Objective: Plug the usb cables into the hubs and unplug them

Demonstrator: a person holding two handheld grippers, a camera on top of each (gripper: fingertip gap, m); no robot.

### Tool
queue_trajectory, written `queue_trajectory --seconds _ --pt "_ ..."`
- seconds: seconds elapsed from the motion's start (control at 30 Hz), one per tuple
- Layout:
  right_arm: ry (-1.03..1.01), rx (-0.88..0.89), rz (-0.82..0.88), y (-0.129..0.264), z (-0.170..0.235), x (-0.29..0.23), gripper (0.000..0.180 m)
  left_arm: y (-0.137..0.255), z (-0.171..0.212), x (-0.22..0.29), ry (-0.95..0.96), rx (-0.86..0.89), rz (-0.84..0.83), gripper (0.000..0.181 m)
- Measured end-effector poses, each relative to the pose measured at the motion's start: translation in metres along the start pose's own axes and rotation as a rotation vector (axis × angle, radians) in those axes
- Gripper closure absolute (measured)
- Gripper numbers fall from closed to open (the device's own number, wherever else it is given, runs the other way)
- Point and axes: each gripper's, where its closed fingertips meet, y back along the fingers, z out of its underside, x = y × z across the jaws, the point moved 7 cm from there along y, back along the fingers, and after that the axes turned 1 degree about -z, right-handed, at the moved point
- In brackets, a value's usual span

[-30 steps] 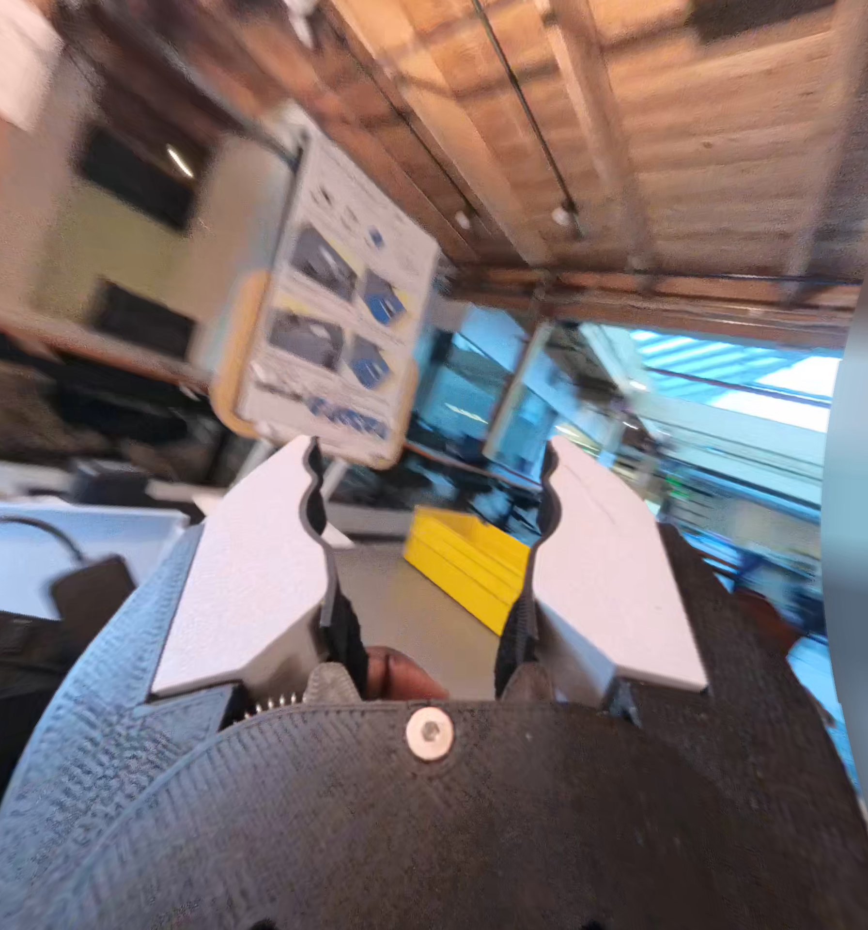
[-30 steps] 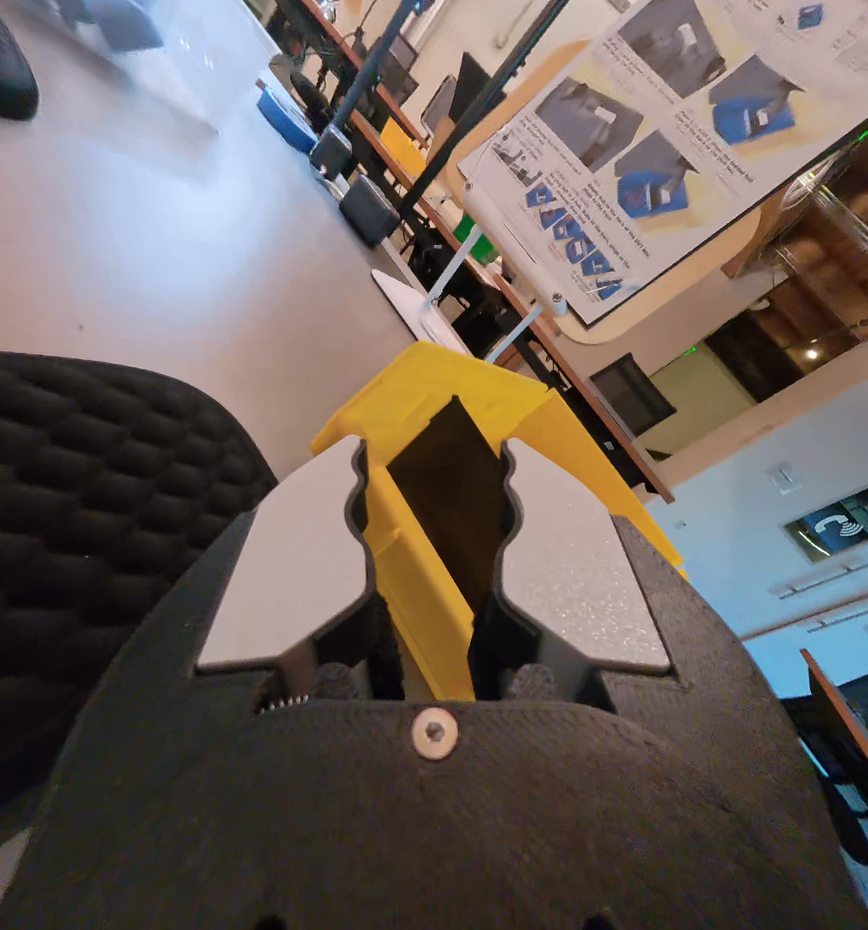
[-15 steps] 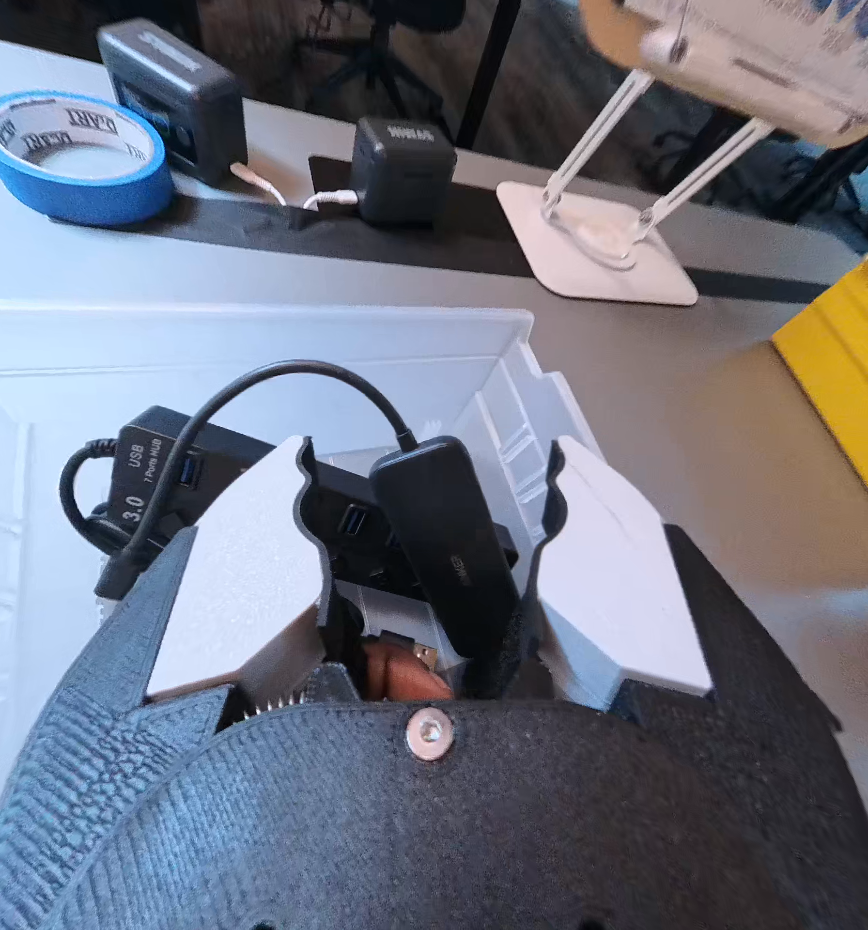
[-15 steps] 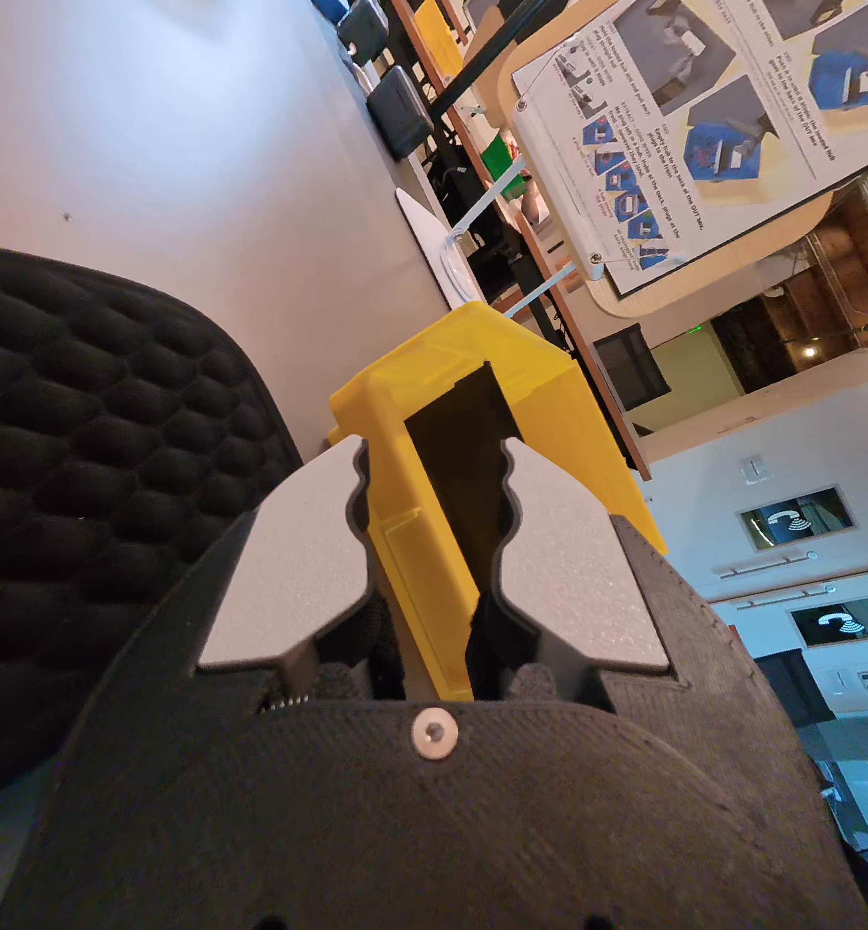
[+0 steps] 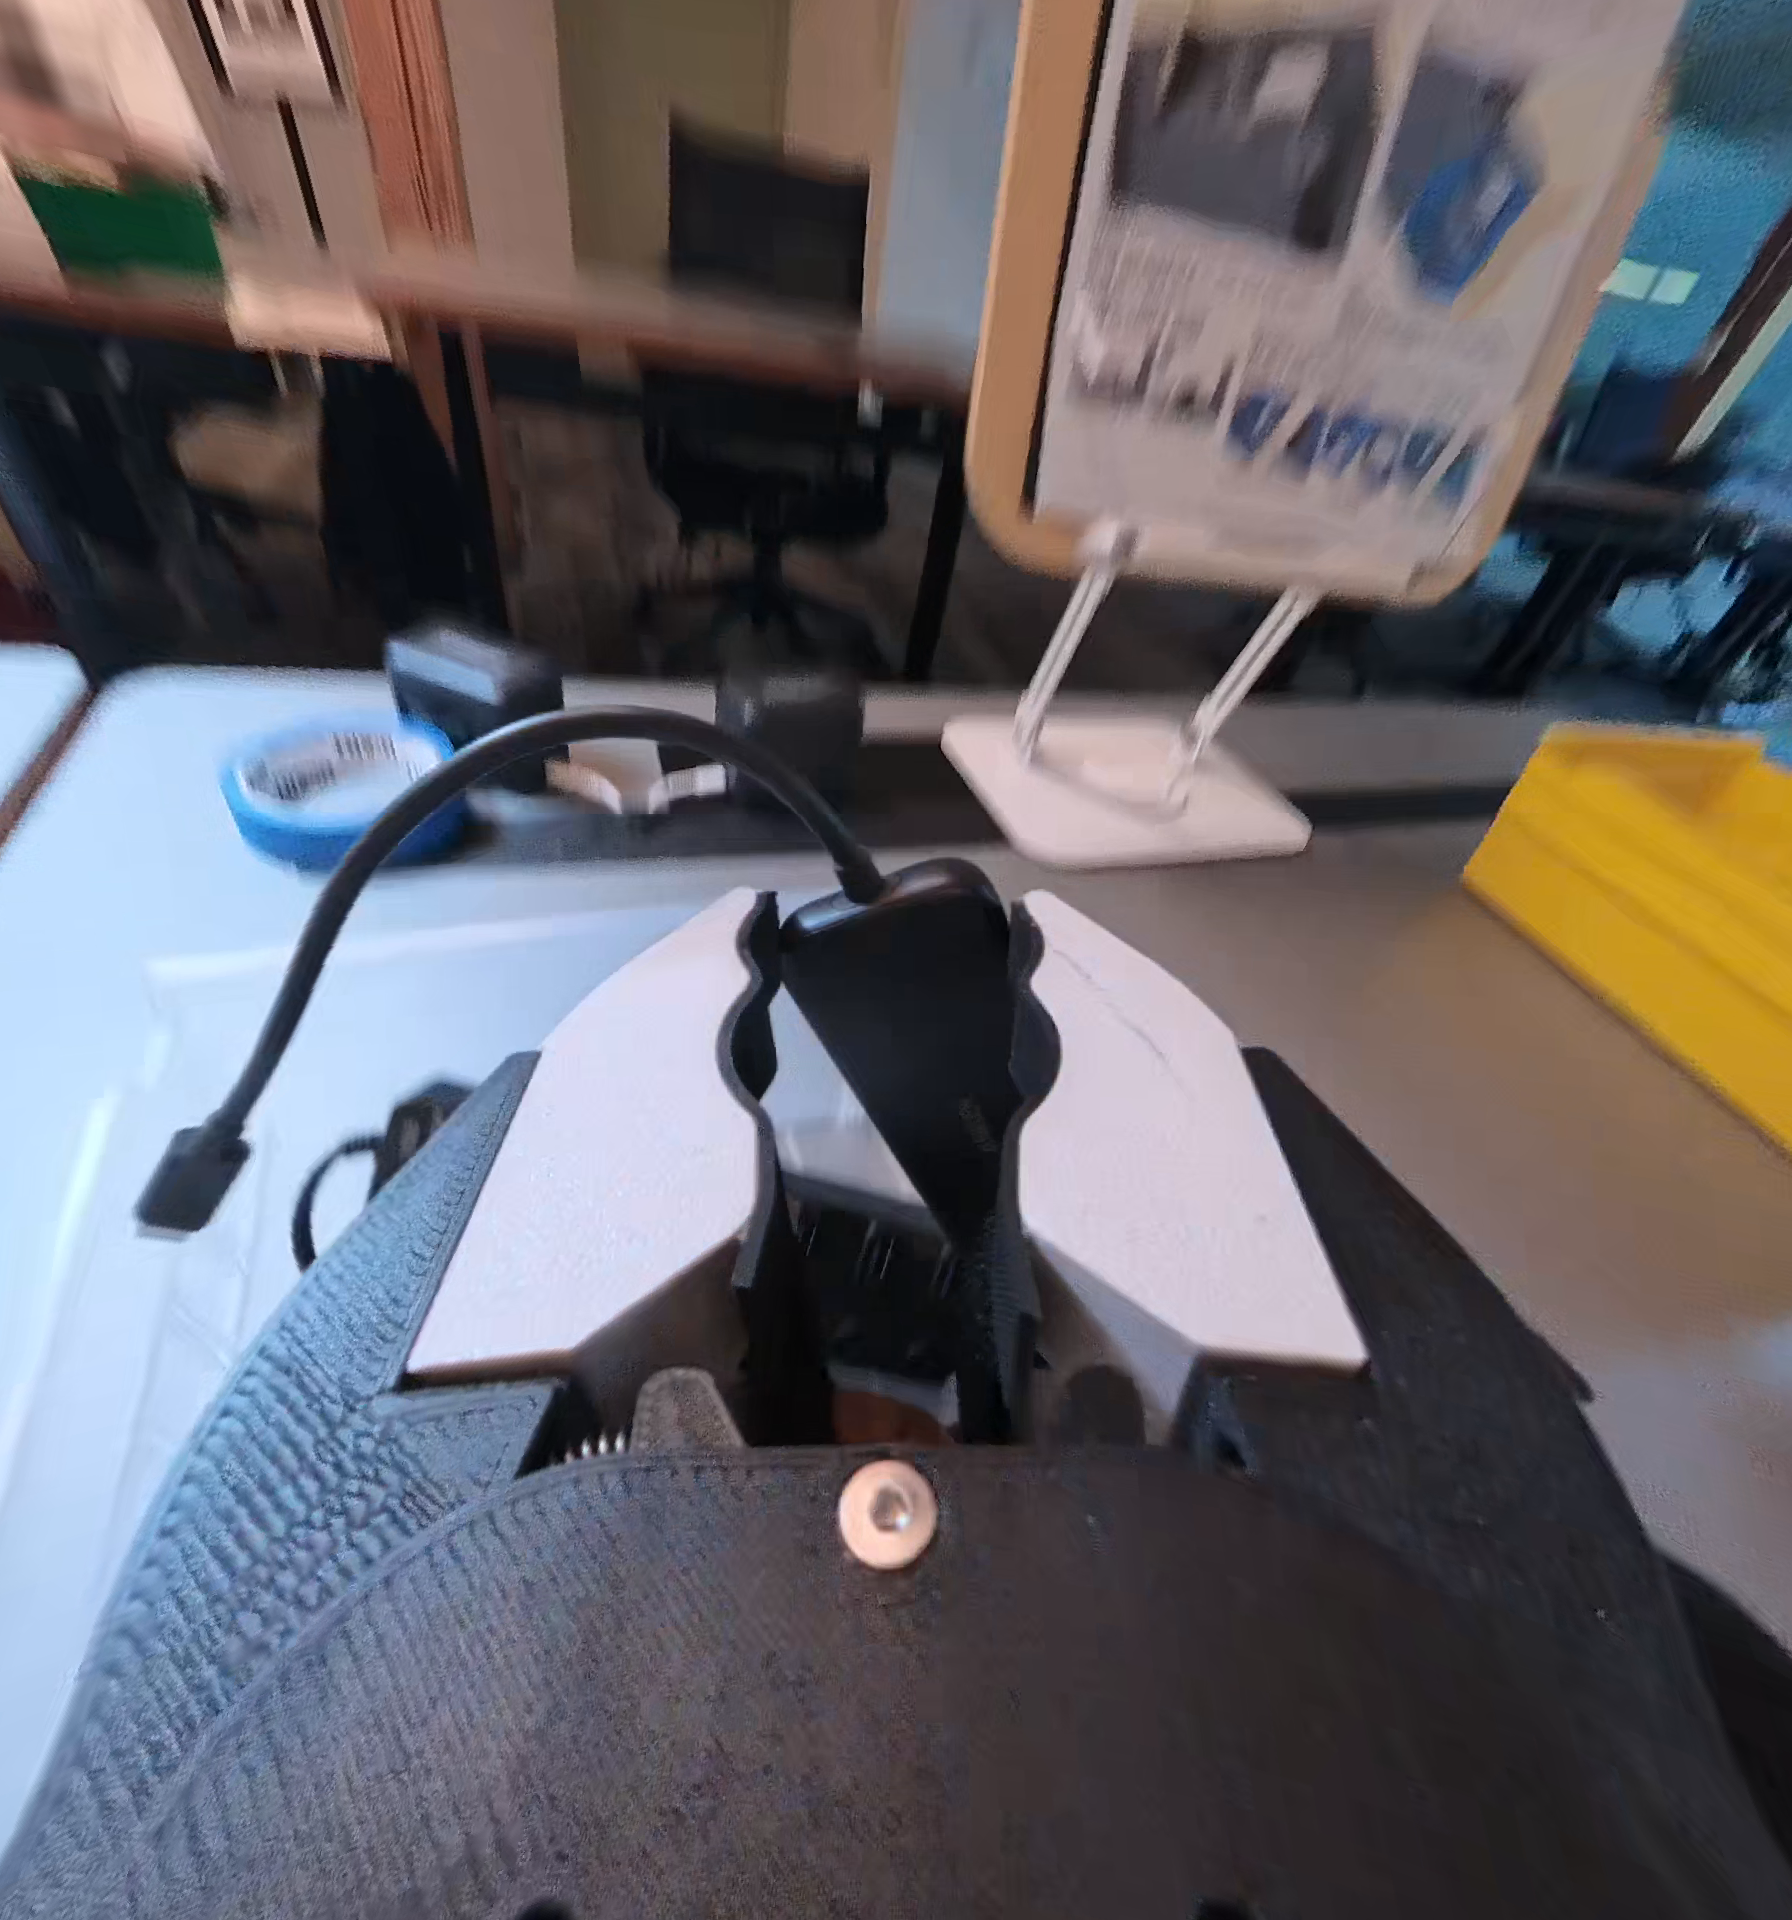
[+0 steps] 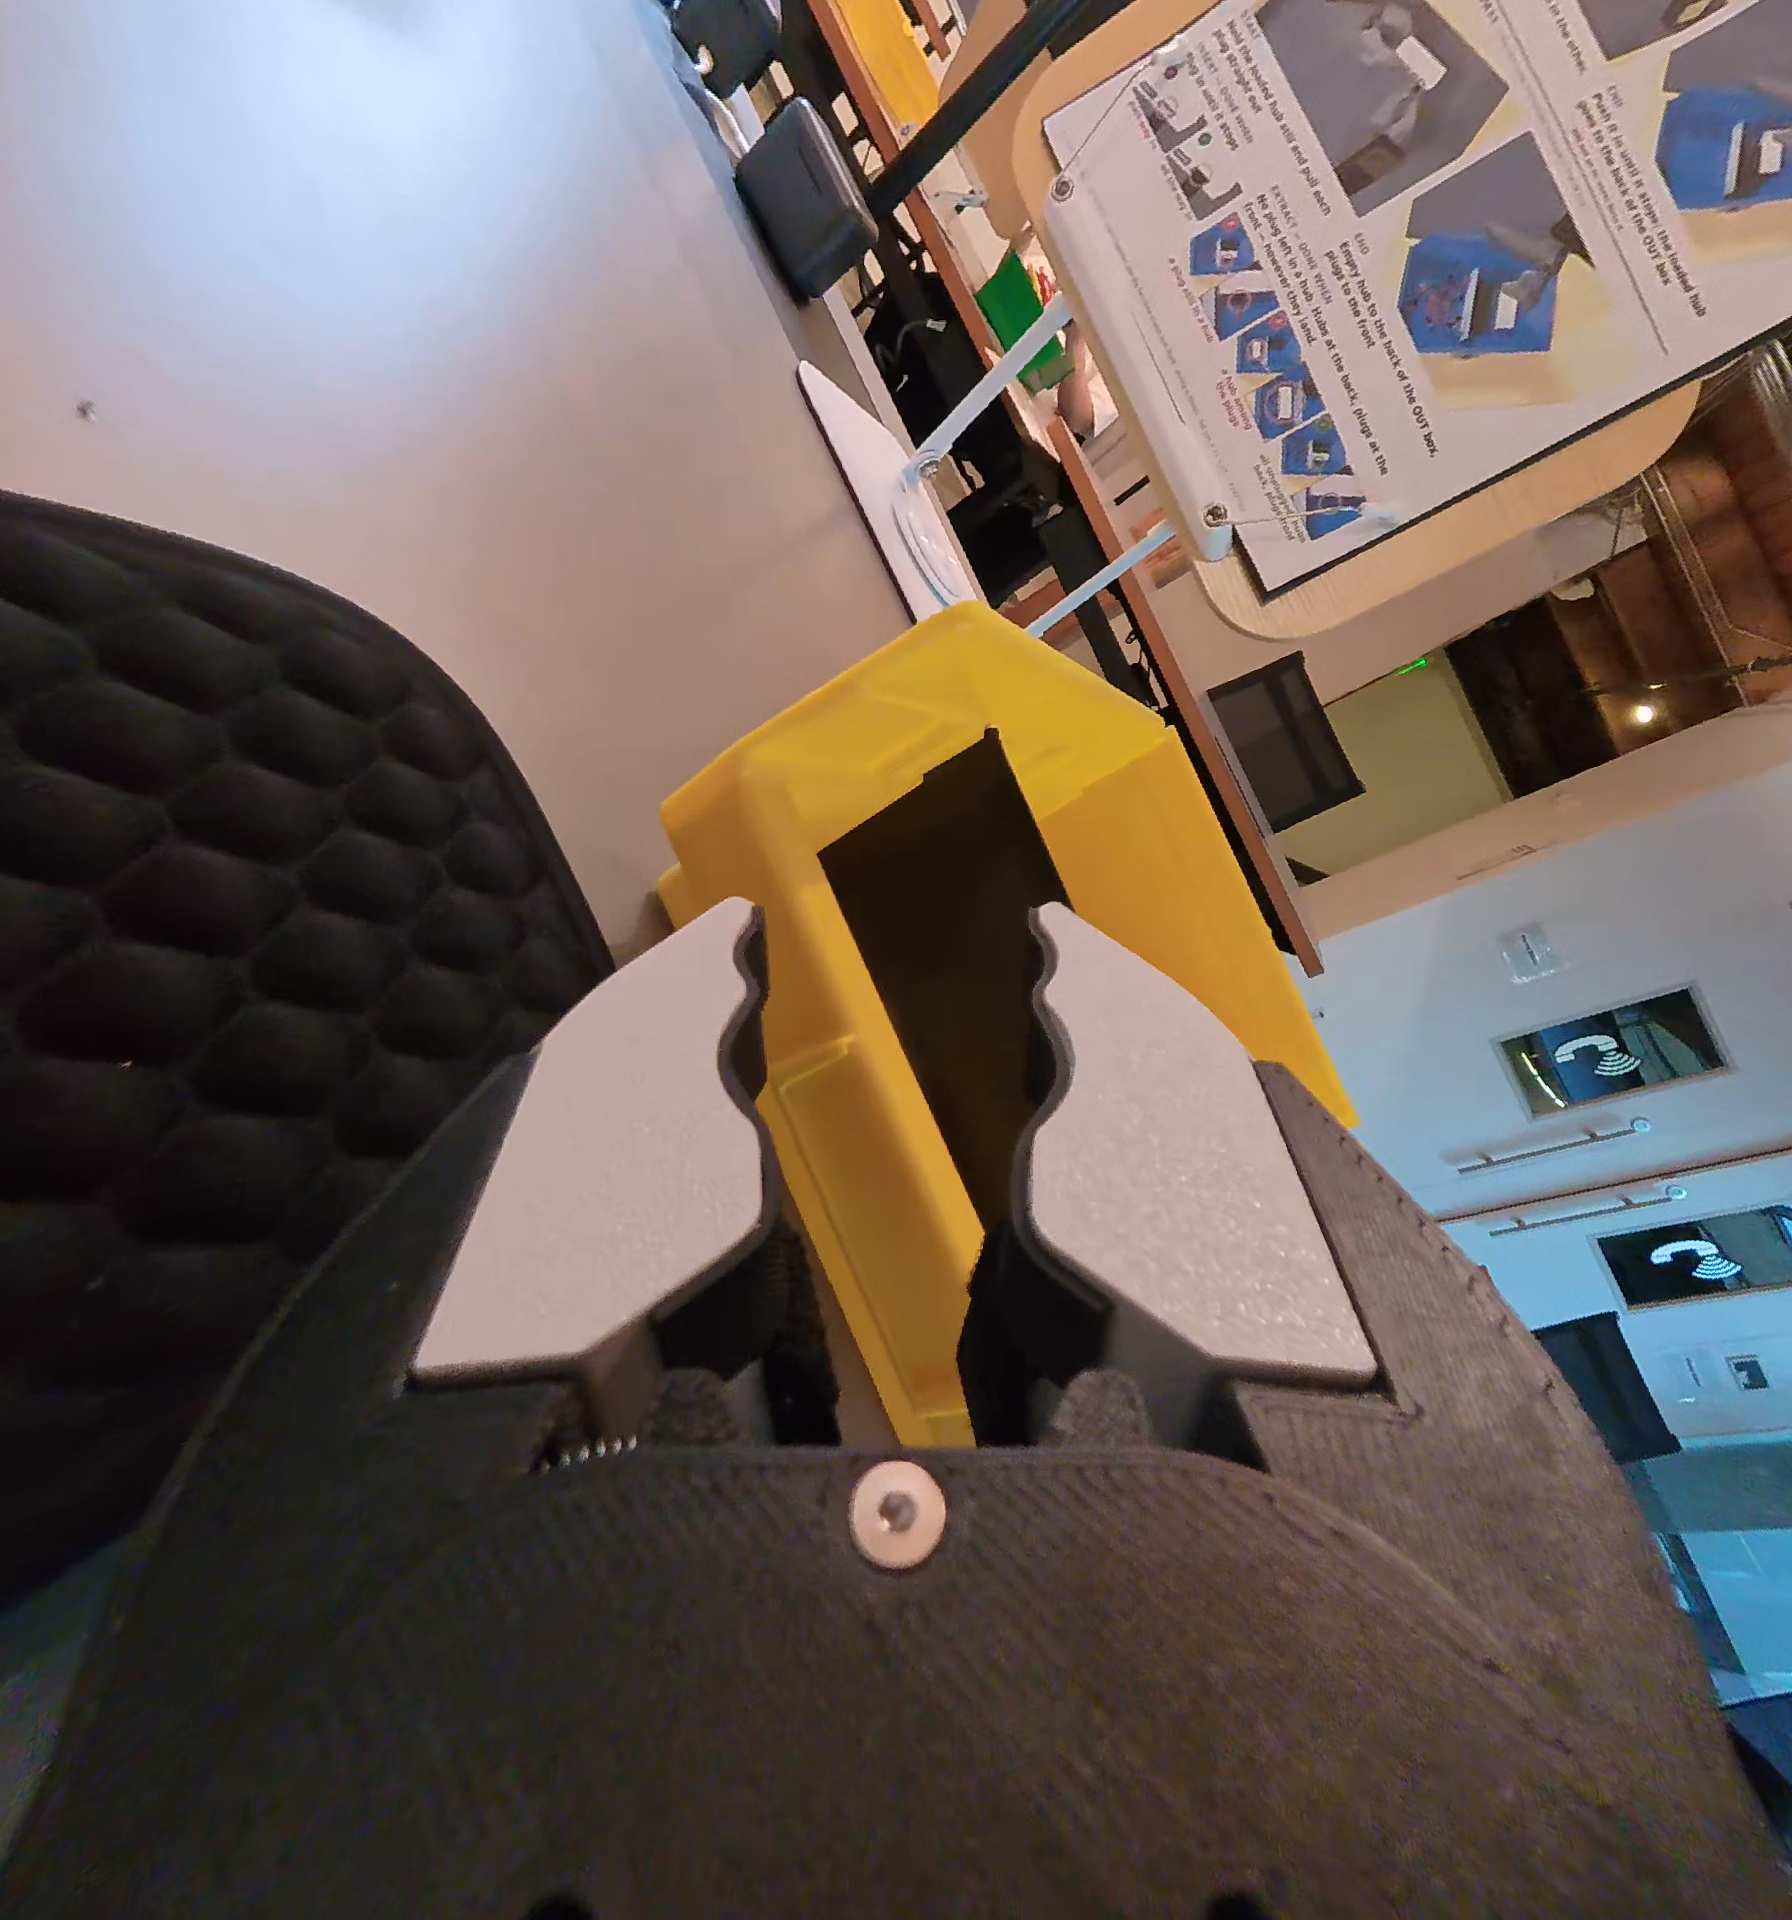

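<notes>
The left gripper (image 5: 887,940) pinched a slim black hub (image 5: 913,1023), cable (image 5: 518,774) arcing toward nine o'clock; the right gripper (image 6: 897,971) stood spread, yellow bin (image 6: 985,727) partly hidden behind.

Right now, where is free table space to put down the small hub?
Bare grey table lies between the left gripper, holding the small hub, the white stand base and the yellow bin. Around the blue tape roll it is crowded.

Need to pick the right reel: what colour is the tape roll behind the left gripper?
Blue tape roll with a white inner core, best seen in the left wrist view.

Left view motion-blurred; right sharp, seemingly daylit.
</notes>
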Motion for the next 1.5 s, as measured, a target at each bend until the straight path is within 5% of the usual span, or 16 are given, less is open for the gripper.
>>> queue_trajectory --seconds 0.23,0.43,0.5,0.53,0.67,0.73,0.87,1.0,1.13,1.23,1.5 --pt "-0.004 0.022 0.023 0.001 -0.004 0.003 0.133 0.067 -0.070 0.072 0.098 0.567 0.251 0.138" --pt "-0.105 0.199 0.049 0.006 -0.025 0.006 0.133 0.092 -0.057 0.170 0.295 0.731 0.612 0.140" --pt "-0.130 0.287 0.042 0.006 -0.042 0.004 0.133 0.092 -0.042 0.197 0.377 0.752 0.664 0.180" --pt "-0.142 0.340 0.032 0.007 -0.055 0.001 0.132 0.090 -0.036 0.209 0.415 0.773 0.689 0.181" --pt "-0.211 0.636 -0.119 0.007 -0.122 -0.022 0.132 0.064 -0.006 0.257 0.441 0.587 0.796 0.181" --pt "-0.159 0.562 -0.239 -0.001 -0.135 -0.038 0.125 0.046 0.013 0.268 0.326 0.486 0.749 0.180" --pt "-0.048 0.416 -0.193 -0.010 -0.112 -0.043 0.128 0.022 0.059 0.277 -0.110 0.219 0.668 0.175" --pt "-0.266 0.551 -0.259 -0.003 -0.099 -0.034 0.136 0.013 0.115 0.285 -0.519 0.072 0.674 0.154" --pt "-0.377 0.631 -0.531 0.008 -0.094 -0.041 0.140 0.021 0.149 0.305 -0.794 -0.040 0.800 0.142" --pt "-0.418 0.698 -0.476 0.012 -0.092 -0.033 0.142 0.023 0.163 0.313 -0.940 -0.089 0.823 0.141" --pt "-0.477 0.757 -0.467 0.016 -0.086 -0.029 0.145 0.039 0.171 0.331 -0.987 -0.340 1.315 0.142"
